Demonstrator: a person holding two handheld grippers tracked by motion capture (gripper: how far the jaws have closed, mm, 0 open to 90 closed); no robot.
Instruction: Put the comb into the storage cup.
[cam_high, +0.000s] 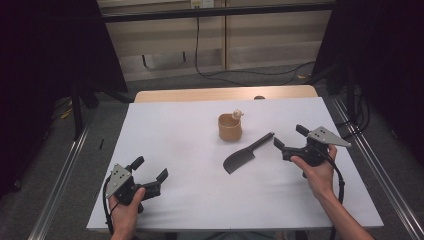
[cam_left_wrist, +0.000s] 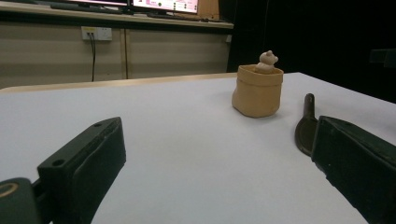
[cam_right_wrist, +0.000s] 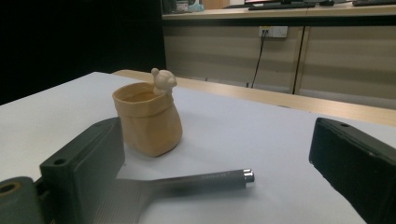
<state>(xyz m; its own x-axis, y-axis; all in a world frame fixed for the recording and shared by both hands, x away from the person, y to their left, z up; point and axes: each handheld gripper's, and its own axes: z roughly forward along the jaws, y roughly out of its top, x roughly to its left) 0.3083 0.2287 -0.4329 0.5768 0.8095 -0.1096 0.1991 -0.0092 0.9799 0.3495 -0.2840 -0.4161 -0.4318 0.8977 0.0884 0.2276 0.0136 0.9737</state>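
While my right gripper (cam_high: 286, 140) hovers with its jaws spread wide and nothing between them, the dark metal spatula with a slim round handle (cam_high: 246, 153) lies flat on the white table top (cam_high: 190, 200) just ahead of its tips. Beyond that handle's end stands the small tan pot shaped like a rolled-down sack, a little bear figure on its rim (cam_high: 230, 127). Near the table's front left, well apart from both, I hold my left gripper (cam_high: 150, 169) equally open and empty.
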